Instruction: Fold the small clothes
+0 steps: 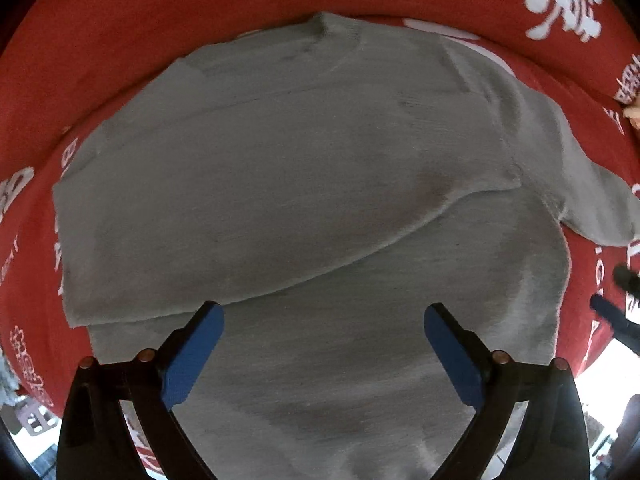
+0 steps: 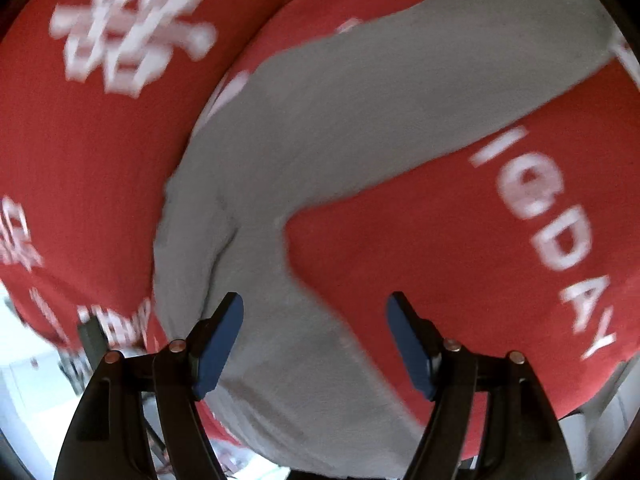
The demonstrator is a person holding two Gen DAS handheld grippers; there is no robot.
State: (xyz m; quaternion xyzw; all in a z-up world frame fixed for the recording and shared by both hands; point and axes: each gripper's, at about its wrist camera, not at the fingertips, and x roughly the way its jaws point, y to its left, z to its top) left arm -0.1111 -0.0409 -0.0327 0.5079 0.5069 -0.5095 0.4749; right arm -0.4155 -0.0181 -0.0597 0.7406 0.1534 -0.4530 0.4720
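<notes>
While both grippers' jaws gape empty, only left view shows grey garment's (image 1: 304,168) folded body.

A red cloth (image 1: 132,40) printed with white characters (image 1: 560,0) and Latin letters is seen spread over the work surface in both wrist views. In the right wrist view the letters "DAY" (image 2: 576,296) can be read along the cloth's right side; large white characters (image 2: 128,32) at upper left are blurred. A crease or fold in the cloth is seen running from top centre. Past the cloth's edge, a pale floor (image 1: 600,384) is visible at lower right of the left wrist view. Dark objects (image 1: 624,312) at that edge cannot be identified. A small orange-tan item (image 1: 634,114) is cut off at the right border.
</notes>
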